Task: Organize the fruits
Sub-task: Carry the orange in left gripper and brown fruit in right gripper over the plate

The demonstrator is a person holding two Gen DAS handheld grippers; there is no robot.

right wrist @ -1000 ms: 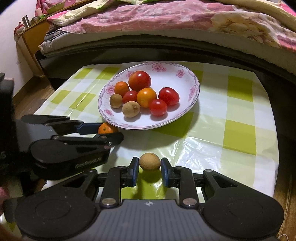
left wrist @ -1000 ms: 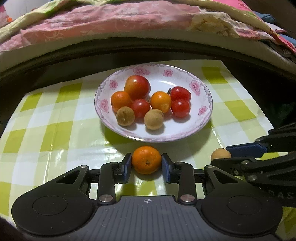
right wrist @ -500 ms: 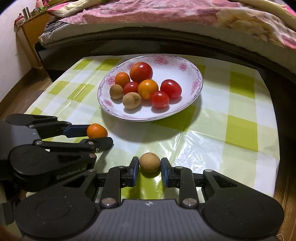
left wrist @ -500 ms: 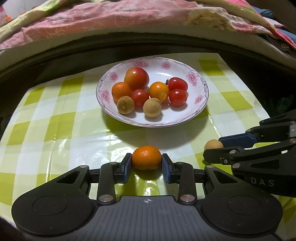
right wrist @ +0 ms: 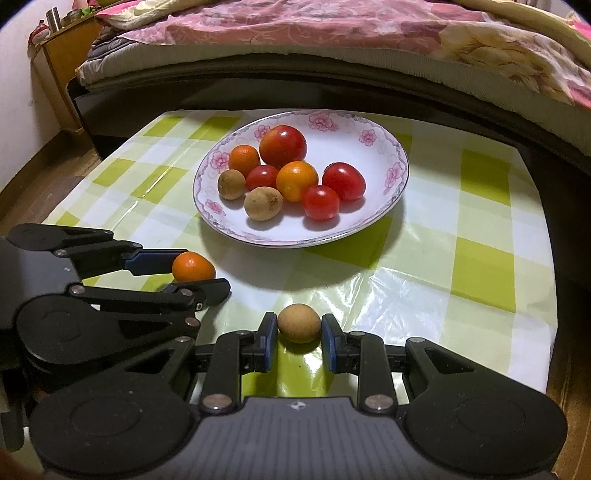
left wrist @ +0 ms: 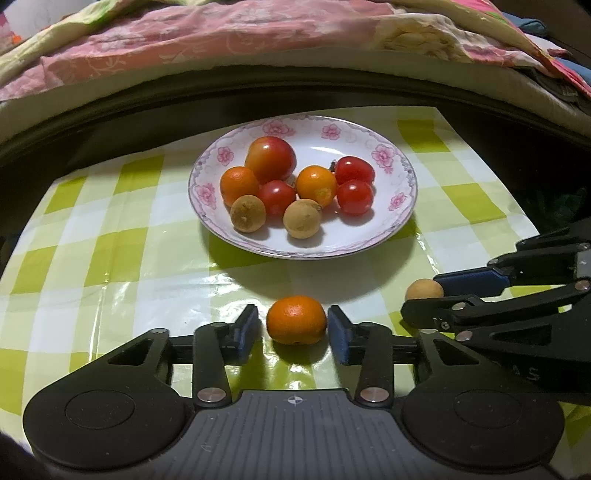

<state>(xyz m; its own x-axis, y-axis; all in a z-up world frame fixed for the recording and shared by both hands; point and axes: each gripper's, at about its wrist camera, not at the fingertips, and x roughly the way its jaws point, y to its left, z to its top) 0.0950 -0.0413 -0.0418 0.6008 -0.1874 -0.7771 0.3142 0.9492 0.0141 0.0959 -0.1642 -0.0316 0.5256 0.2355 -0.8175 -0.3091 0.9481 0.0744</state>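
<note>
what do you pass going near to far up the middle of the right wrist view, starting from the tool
right tool with the brown longan between its pads → bare checked tablecloth → near rim of the flowered plate → small red tomato → orange kumquat → big tomato → dark bed frame → pink quilt

bed (right wrist: 332, 74) — pink floral quilt (left wrist: 221, 33) | wooden nightstand (right wrist: 62, 66) — left

Left wrist view: sits low behind the left gripper (left wrist: 293, 330), angled down across the tabletop (left wrist: 110, 258) toward the bed (left wrist: 258, 40).
Right wrist view: same downward angle from behind the right gripper (right wrist: 298, 341), set further right.
Nearness: both close to the cloth.
Shared: the plate (left wrist: 391, 236) (right wrist: 384, 206), each other's gripper.
</note>
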